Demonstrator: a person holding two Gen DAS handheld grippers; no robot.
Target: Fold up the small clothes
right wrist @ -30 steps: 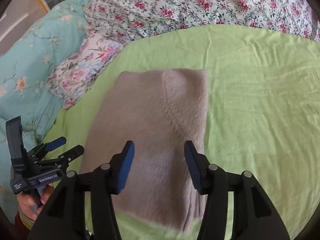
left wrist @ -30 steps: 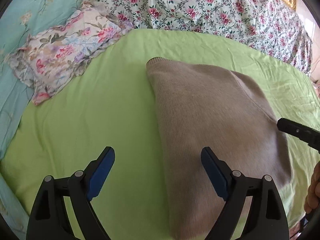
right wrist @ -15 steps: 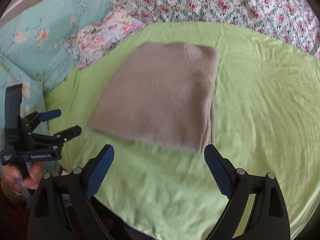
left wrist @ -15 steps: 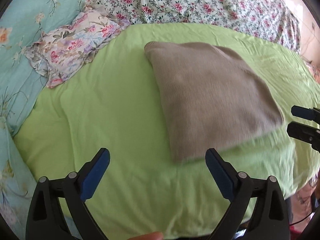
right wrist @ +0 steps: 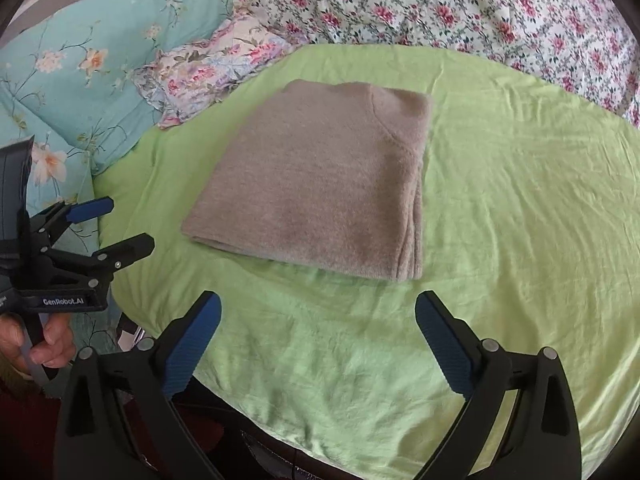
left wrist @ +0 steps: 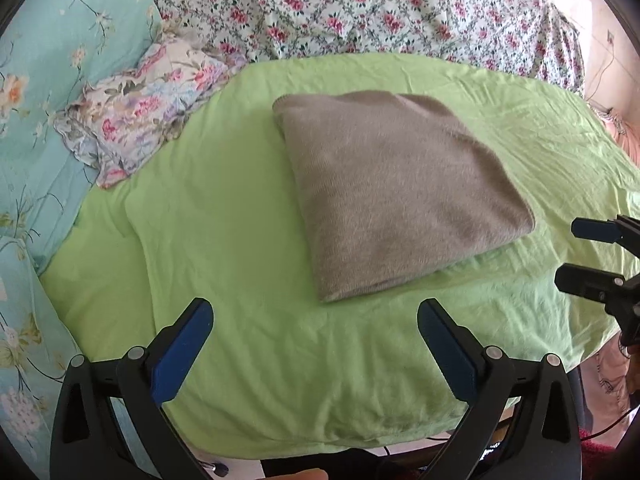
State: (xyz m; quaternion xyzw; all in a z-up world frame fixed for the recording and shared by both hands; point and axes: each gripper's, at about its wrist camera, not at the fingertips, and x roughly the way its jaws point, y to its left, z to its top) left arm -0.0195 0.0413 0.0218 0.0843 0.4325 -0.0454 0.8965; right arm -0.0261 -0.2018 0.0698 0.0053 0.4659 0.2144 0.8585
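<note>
A beige knit sweater (left wrist: 400,192) lies folded into a flat rectangle on the green sheet (left wrist: 240,248); the right wrist view shows the sweater (right wrist: 316,184) with its layered edges on the right. My left gripper (left wrist: 316,308) hovers in front of its near corner, jaws wide and still opening, with only sheet between them. My right gripper (right wrist: 319,300) hangs just short of the near edge, jaws also opening and empty. Each gripper appears in the other's view: the left gripper (right wrist: 128,222) at the left edge, the right gripper (left wrist: 568,251) at the right edge.
A floral pillow (left wrist: 148,108) and a teal quilt (left wrist: 48,80) lie to the left, a rose-print quilt (left wrist: 360,8) at the back. The green sheet (right wrist: 520,220) spreads to the right of the sweater. A hand (right wrist: 40,344) holds the left gripper's handle.
Both grippers have drawn back off the sweater toward the near edge of the bed. The right jaws spread much wider and the left ones a little wider. The sweater stays folded.
</note>
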